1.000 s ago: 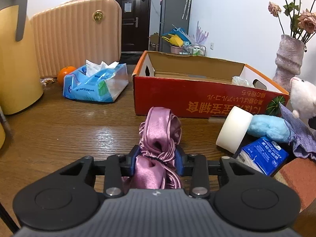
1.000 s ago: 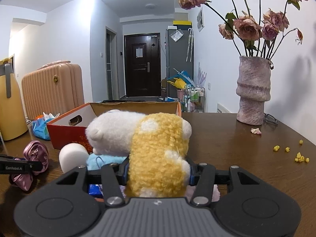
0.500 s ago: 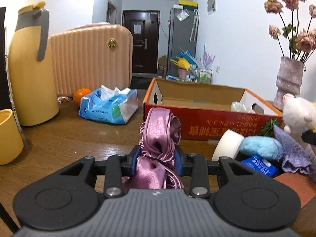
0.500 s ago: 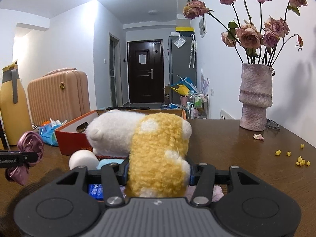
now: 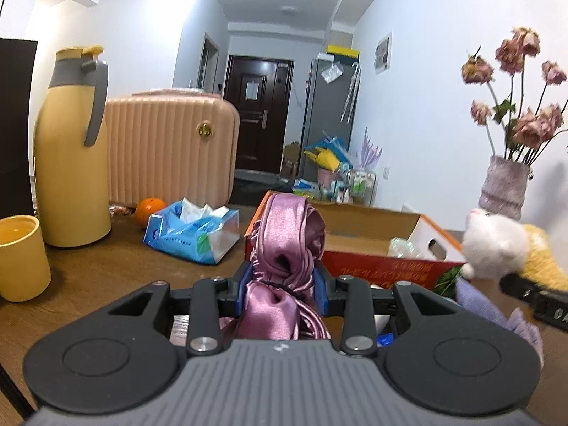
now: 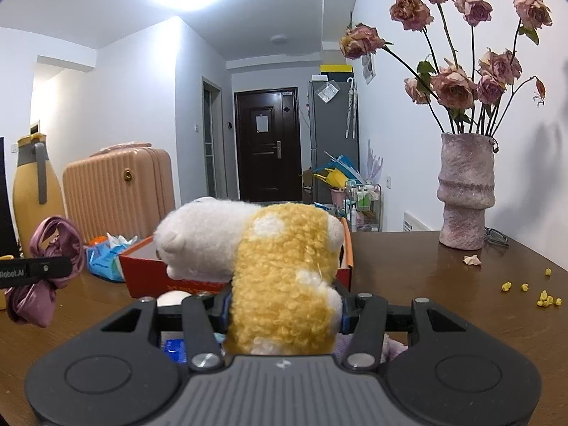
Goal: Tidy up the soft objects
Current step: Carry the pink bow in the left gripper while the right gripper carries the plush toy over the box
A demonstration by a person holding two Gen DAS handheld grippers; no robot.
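Observation:
My left gripper [image 5: 282, 278] is shut on a pink satin scrunchie [image 5: 287, 245], lifted off the wooden table in front of the red cardboard box [image 5: 376, 266]. In the right wrist view the same scrunchie [image 6: 53, 245] hangs from the left gripper at the far left. My right gripper [image 6: 284, 310] is shut on a white and yellow plush toy [image 6: 280, 277], held above the table just before the box [image 6: 149, 273]. The plush [image 5: 497, 248] also shows at the right edge of the left wrist view. A lilac cloth [image 5: 479, 305] lies below it.
On the left stand a yellow thermos jug [image 5: 71, 156], a yellow cup [image 5: 21, 255], a pink suitcase [image 5: 170, 149], an orange [image 5: 149, 207] and a blue tissue pack [image 5: 193, 234]. A vase of dried roses [image 6: 465, 191] stands right, with yellow crumbs [image 6: 543, 296] nearby.
My left gripper has risen and tilted up with the scrunchie, bringing the thermos and cup into view. The right gripper has lifted slightly with the plush toy.

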